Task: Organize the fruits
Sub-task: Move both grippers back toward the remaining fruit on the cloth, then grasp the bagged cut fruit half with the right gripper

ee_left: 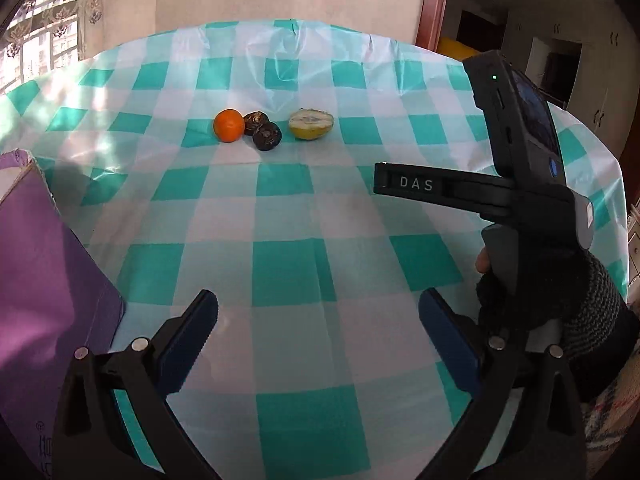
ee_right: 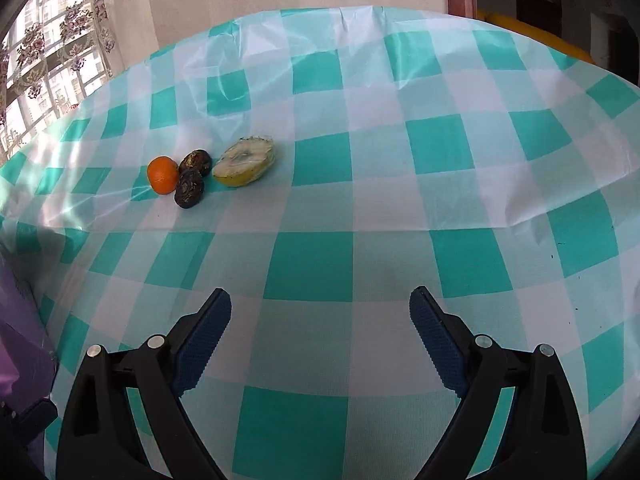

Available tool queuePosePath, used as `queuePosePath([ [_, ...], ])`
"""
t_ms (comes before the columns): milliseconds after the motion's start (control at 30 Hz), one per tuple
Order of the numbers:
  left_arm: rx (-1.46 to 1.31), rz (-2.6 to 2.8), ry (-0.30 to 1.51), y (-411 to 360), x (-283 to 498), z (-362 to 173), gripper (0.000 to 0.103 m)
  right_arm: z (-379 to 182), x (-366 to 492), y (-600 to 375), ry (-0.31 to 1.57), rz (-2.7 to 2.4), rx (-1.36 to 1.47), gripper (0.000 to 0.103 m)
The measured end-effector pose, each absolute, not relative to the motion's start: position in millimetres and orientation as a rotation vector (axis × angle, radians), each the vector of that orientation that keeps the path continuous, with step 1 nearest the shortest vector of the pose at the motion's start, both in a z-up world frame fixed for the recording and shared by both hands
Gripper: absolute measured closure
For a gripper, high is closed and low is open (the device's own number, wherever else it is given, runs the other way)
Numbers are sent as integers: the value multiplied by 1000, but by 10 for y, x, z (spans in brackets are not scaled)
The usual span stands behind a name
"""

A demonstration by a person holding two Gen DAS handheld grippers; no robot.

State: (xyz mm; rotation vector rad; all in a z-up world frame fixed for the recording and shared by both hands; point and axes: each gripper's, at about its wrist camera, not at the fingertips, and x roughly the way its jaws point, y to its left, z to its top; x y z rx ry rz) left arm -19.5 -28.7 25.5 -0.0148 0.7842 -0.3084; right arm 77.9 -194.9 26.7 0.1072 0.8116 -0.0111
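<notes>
An orange tangerine (ee_left: 229, 125), two dark brown round fruits (ee_left: 267, 135) and a cut yellow-green half fruit (ee_left: 311, 123) sit close together in a row on the far part of the teal checked tablecloth (ee_left: 292, 264). The same group shows in the right wrist view: tangerine (ee_right: 162, 175), dark fruits (ee_right: 189, 188), half fruit (ee_right: 244, 162). My left gripper (ee_left: 318, 312) is open and empty, well short of the fruits. My right gripper (ee_right: 320, 308) is open and empty, also well short of them. The right gripper's body (ee_left: 516, 196) shows at the right of the left wrist view.
A purple box (ee_left: 44, 280) stands at the left, close to my left gripper; its edge also shows in the right wrist view (ee_right: 20, 344). A wall and curtained window lie beyond the table's far edge. A doorway is at the far right.
</notes>
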Motion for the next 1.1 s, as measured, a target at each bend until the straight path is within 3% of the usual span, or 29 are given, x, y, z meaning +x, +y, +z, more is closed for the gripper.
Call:
queuePosePath([
  [267,-290,-236,805,122,595,193,2,263,1445,-1720,837,90,33,15],
  [700,-76,-175,911,-227,1215,154,2,199,2245,-1231,903,184,-151,16],
  [767,-80,-165,921,-220,1332,142,2,208,2251,-1209,895,186,-159,23],
  [833,-87,-156,920,-207,1427,147,2,225,2247,-1241,891,220,-127,40],
  [867,-88,-154,920,-207,1472,149,2,238,2248,-1276,887,227,-103,43],
  [1100,-82,-128,926,-251,1873,164,2,288,2224,-1889,820,217,272,44],
])
